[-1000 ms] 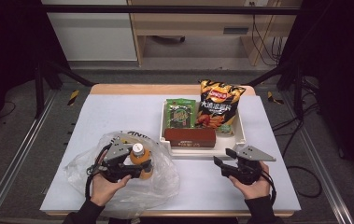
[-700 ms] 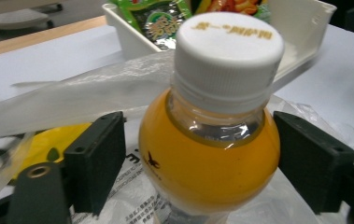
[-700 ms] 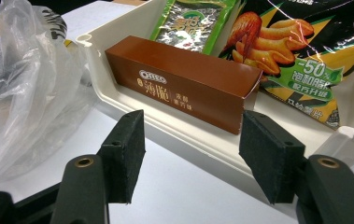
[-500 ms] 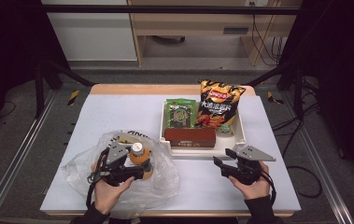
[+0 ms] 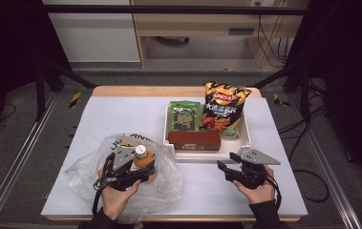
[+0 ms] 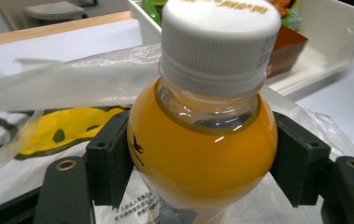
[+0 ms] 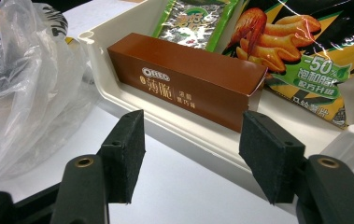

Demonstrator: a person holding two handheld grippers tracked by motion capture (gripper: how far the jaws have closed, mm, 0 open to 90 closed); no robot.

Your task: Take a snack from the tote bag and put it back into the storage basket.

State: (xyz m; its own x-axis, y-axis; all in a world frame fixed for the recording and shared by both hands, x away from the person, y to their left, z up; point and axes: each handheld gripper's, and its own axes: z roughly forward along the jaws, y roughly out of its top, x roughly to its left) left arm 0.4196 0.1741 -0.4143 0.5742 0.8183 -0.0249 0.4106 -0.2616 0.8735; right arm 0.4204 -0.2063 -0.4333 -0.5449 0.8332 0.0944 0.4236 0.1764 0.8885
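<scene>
Left tongs (image 5: 138, 174): clamped on the bottle (image 6: 202, 154), one pad on each side of the orange belly, just below the neck. The bottle is held upright, long axis vertical, white cap (image 6: 220, 42) uppermost. In the high view the bottle (image 5: 143, 161) is seen over the bag (image 5: 169, 183), a crumpled clear plastic bag spread on the near left of the counter (image 5: 121, 117). Whether the bottle's base sits inside the bag's mouth or merely above the film cannot be told; plastic is seen behind and beneath it in the left gripper view.

Right tongs (image 5: 227, 168): apart, nothing between the pads, held low over the counter just short of the tray (image 5: 207, 155). From the right gripper view the brown box (image 7: 188, 84) lies straight ahead, just past the tray's near wall (image 7: 165, 123), its long axis running across the jaws' line. Behind it a green packet (image 7: 195, 18) and a chip bag (image 7: 300, 51) are seen.

Judgement: the bottle is being bagged. The turning relation is bottle above bag, so a downward move is called for. The right tongs are nearer the box, well apart from the bag.
</scene>
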